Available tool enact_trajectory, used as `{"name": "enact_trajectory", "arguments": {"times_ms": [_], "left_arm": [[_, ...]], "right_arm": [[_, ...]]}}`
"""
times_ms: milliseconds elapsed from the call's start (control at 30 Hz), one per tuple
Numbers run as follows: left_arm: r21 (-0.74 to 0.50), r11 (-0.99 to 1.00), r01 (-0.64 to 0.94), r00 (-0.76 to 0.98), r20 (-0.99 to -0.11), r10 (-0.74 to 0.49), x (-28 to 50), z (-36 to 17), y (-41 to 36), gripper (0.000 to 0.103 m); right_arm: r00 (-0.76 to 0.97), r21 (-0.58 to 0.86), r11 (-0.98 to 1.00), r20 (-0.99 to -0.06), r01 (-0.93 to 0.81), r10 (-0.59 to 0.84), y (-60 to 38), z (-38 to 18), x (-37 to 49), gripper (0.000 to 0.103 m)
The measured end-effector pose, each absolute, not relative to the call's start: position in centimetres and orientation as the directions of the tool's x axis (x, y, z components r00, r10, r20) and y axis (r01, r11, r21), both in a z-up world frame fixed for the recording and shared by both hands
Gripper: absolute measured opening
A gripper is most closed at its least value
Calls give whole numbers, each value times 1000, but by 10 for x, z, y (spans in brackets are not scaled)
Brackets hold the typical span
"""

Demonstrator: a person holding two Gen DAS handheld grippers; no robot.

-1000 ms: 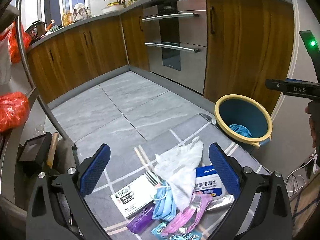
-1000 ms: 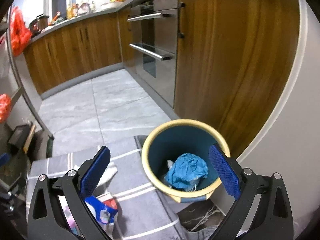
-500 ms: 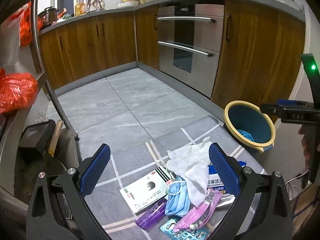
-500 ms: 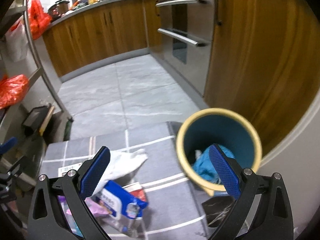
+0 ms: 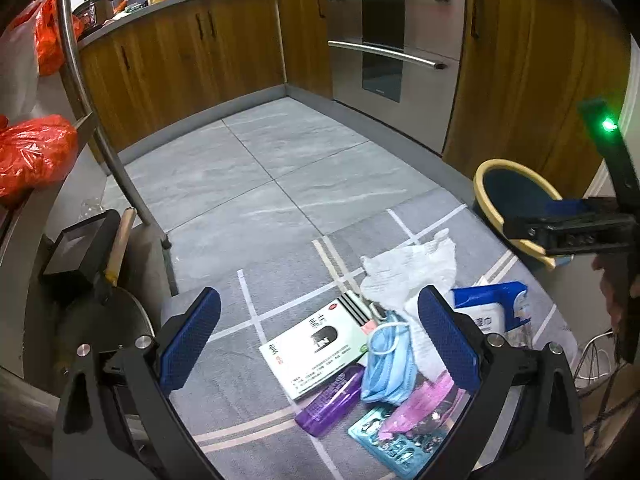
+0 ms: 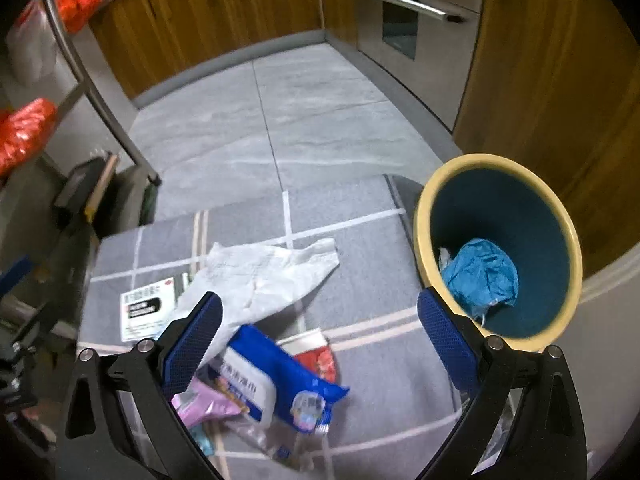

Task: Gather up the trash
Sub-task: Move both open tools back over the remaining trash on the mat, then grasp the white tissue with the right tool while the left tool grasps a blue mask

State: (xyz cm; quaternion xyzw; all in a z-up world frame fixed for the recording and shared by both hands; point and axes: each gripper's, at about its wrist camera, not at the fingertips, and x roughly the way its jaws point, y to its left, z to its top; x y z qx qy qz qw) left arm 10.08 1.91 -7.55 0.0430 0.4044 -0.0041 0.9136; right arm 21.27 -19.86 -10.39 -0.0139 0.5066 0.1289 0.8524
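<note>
The trash lies in one loose heap on the grey mat [image 5: 224, 384] beneath your two tools, and the bin [image 6: 496, 248] stands just beside the mat's far corner, so each piece has only a short carry. On top sprawls a thin, crinkled white plastic bag [image 6: 264, 276], limp and likely to drape when lifted. Under it sit a blue wet-wipe pack [image 6: 276, 380], soft and glossy, a flat white carton [image 5: 320, 344], a pleated blue face mask [image 5: 386, 364], a smooth purple bottle [image 5: 330, 398] on its side, and pink wrappers [image 5: 420, 404] with a teal blister strip [image 5: 384, 436].

Your left tool [image 5: 318, 344] hangs spread wide and empty over the carton and mask. Your right tool [image 6: 318, 348] is likewise released, holding nothing, above the wipe pack with the bin at its right finger.

The bin is a round tub, cream rim and dark teal inside, tilted toward you in the right wrist view; a crumpled blue wad [image 6: 480, 276] already lies at its bottom. I judge most of the collecting is not yet done.
</note>
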Motion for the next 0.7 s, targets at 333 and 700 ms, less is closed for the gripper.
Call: {"name": "enact_trajectory", "arguments": {"times_ms": [333,700], "left_arm": [[88,993,-77,594,-796,117,106,-103,79,97],[77,996,-43,572,-815,87,106,-108,84,97]], "right_arm": [[326,153,976,-925,-158,197,-170,-152,258,94],[197,152,984,-966,-92,168,-148,-196,271,69]]}}
